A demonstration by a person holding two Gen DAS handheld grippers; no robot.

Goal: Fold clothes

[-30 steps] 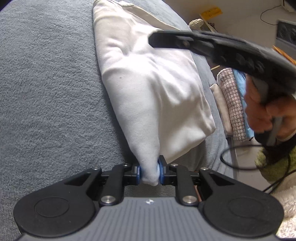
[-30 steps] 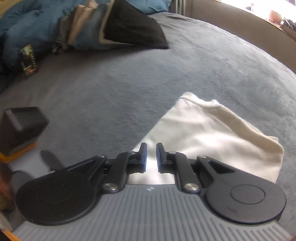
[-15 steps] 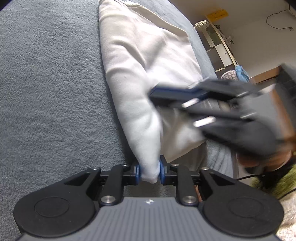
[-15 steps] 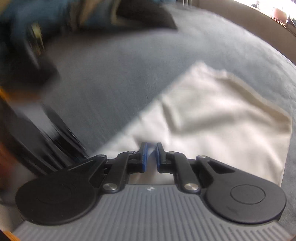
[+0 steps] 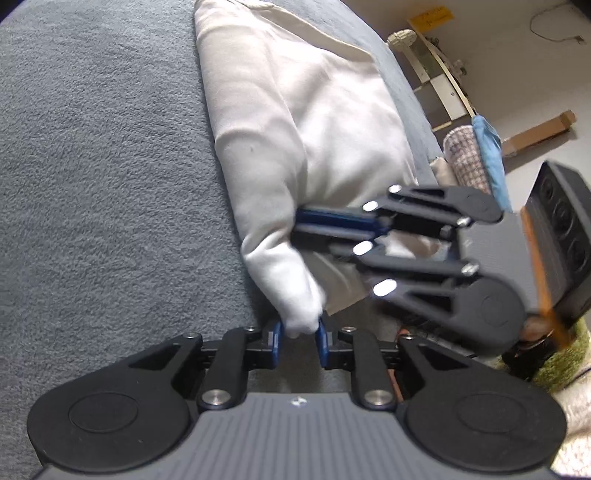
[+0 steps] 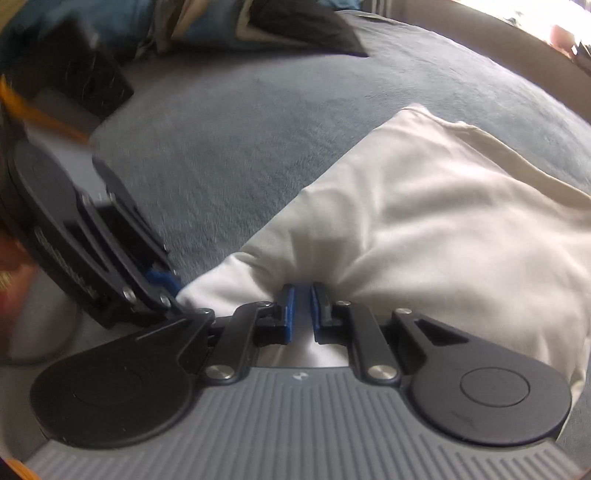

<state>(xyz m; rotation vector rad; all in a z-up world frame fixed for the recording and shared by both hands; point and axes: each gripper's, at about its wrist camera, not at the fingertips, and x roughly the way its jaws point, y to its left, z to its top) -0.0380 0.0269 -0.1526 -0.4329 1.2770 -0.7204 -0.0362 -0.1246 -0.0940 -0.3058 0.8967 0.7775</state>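
Left gripper (image 5: 298, 341): jaws clamping a bunched corner of the white garment (image 5: 295, 122), cloth pinched between the blue pads (image 5: 276, 339), corner lifting clear of the grey blanket (image 5: 103, 155).

Right gripper (image 6: 300, 308): fingers nearly together, only a narrow slit showing between the pads. White cloth is lying right at and under the tips; can't tell if any of it is actually pinched. In the left wrist view the right gripper (image 5: 299, 221) is reaching in sideways, tips against the garment's near fold, just beyond the left-held corner.

Garment is lying folded lengthwise on the blanket, running away from the near edge toward the far side, close to the blanket's right edge in the left view. Its near end is rucked up around both grippers.

Further out: dark clothes pile (image 6: 258, 26) sitting at the blanket's far edge, well apart from the white garment. Off the blanket's right edge, a checked fabric roll (image 5: 465, 155) and blue cloth (image 5: 489, 147) are standing near a shelf (image 5: 439, 85).
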